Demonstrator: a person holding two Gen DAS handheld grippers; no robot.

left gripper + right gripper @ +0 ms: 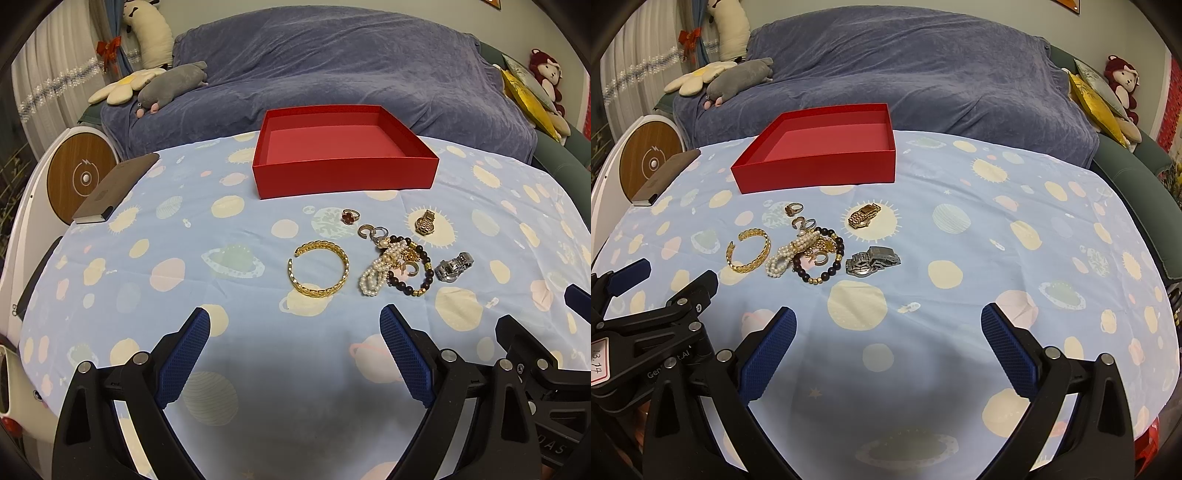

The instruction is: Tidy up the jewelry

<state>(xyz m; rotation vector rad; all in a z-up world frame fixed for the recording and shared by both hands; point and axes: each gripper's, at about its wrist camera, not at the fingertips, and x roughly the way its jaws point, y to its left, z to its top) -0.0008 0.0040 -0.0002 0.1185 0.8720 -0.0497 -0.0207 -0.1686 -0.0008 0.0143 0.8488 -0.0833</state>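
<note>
Left hand-held gripper [295, 328] spread wide, nothing between its blue textured pads [183, 356], hovering low over the counter [184, 280] under a pale blue planet-print cloth. Right hand-held gripper [888, 326] likewise wide and holding nothing, just beside the left one. Ahead, loose on the cloth: open gold filigree cuff bangle [318, 272], tangled white pearl and dark bead bracelets [395, 267], gold link watch [864, 215], silver link watch [873, 261], red-stone ring [350, 215]. Beyond them, shallow open red cardboard box [345, 173], nothing inside, well apart from both grippers.
</note>
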